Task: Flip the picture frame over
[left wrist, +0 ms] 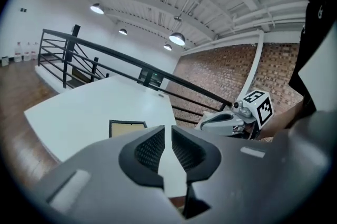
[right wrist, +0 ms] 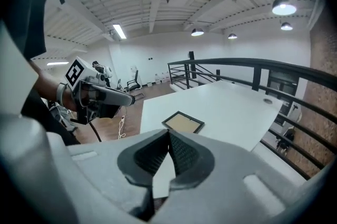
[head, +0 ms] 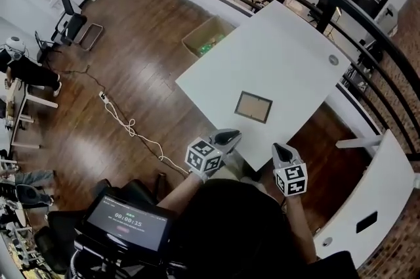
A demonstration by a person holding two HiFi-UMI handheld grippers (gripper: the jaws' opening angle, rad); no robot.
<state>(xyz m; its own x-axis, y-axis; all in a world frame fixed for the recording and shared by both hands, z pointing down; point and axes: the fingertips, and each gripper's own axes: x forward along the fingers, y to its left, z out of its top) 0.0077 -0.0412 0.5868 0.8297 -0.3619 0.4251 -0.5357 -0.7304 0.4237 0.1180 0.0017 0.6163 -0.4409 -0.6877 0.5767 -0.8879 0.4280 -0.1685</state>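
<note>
While we are holding the right gripper (right wrist: 168, 134) with its jaws pressed fully together on nothing, and the left gripper (left wrist: 168, 132) with only a thin slit showing between its empty pads, both are hovering by the near edge of the white table (head: 289, 48). They are clear of the picture frame (head: 254, 107), which is lying flat on the table close to that edge, a tan panel facing up inside a dark border. We are judging that the main risk is coming from that flat lie. Jaws this narrow are giving us no way to straddle the rim, so a tip arriving low is likely to be shoving the frame across the smooth top instead of lifting it. A shove toward us could be sending it off the edge onto the wooden floor (head: 151, 74). If we are pinching only a thin strip of border, the frame may be swinging out of the pads midway through the turn and landing hard, which is threatening any glass it may be carrying. We are not managing to tell whether the tan face is the backing or the picture side, nor whether a stand is folded beneath. Our own head and shoulders are covering the lower middle of the head view, and the small round disc (head: 333, 60) near the table's far corner is too small to name.
</note>
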